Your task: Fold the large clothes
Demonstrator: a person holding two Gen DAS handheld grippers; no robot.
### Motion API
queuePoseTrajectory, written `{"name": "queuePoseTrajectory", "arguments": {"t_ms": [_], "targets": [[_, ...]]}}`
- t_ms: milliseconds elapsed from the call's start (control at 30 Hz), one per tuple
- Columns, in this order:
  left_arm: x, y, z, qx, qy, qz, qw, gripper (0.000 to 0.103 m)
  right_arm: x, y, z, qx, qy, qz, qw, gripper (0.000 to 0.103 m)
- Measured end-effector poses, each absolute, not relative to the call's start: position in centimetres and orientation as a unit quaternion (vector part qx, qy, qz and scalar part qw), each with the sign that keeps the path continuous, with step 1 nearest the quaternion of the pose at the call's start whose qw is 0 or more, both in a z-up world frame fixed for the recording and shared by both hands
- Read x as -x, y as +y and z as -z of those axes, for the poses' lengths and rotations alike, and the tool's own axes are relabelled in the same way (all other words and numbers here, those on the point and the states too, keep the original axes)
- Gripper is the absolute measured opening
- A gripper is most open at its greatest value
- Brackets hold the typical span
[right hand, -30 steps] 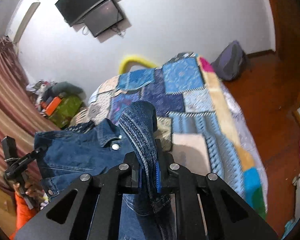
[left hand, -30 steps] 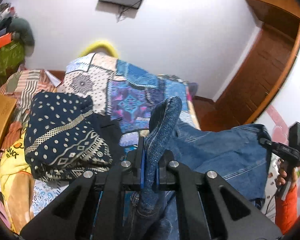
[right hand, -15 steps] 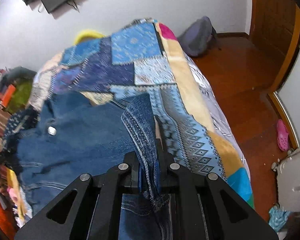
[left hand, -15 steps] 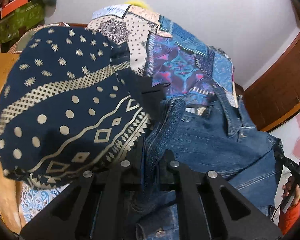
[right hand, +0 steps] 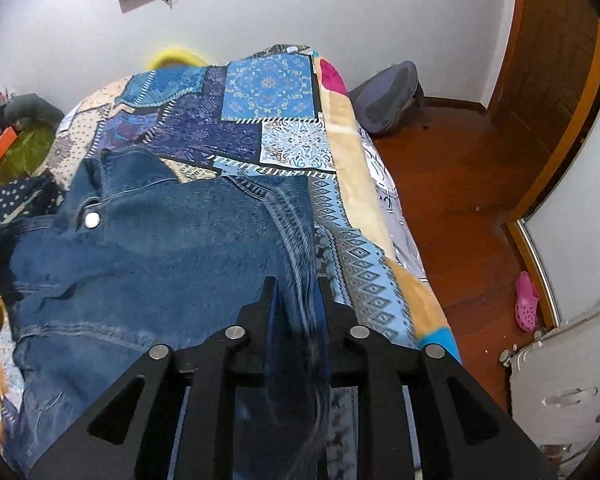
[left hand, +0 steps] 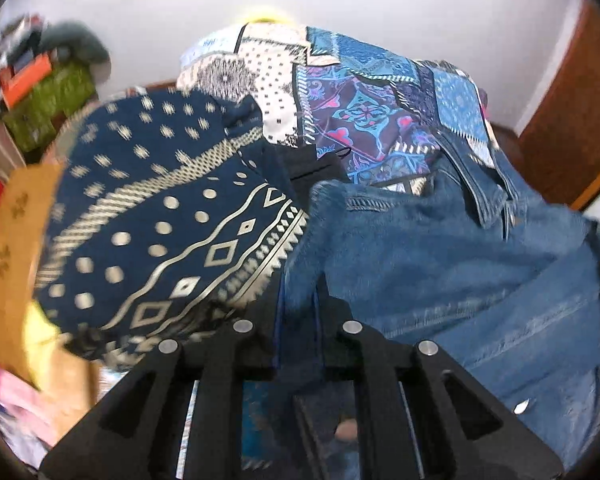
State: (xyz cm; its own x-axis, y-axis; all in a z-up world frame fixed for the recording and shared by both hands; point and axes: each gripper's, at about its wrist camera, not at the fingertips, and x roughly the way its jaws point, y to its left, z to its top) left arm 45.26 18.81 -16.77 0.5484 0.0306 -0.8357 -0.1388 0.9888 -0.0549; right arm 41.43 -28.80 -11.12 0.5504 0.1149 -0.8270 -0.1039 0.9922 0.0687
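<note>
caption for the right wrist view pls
Right gripper, fingers just easing open, lowers a denim jacket fold onto the patchwork bedspread.

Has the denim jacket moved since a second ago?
Yes. The denim jacket has come down onto the patchwork blanket; its raised edge, earlier up against the white wall, now lies flat. The right gripper has just been opening, denim between its fingers.

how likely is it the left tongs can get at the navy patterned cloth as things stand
Probably not yet: the left tongs are shut on a fold of the denim jacket. The navy patterned cloth lies uncovered just beside them, so after letting go it looks reachable.
</note>
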Motion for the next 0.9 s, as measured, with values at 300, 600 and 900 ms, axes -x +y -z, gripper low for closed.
{"name": "queuePoseTrajectory", "arguments": {"t_ms": [300,600,900], "targets": [[-38.2,17.6,12.0,0.048,0.428,-0.016,0.902,0.010,-35.7,-28.1,6.0,0.020,0.424,-0.092,0.901,0.037],[-31.7,17.9,10.4,0.022,0.412,-0.012,0.911,0.047,-29.9,-26.6,3.9,0.033,0.399,-0.135,0.906,0.052],[-26.2,19.3,15.1,0.051,0.483,0.008,0.874,0.067,-25.2,-26.1,7.9,0.070,0.453,-0.137,0.878,0.052]]}}
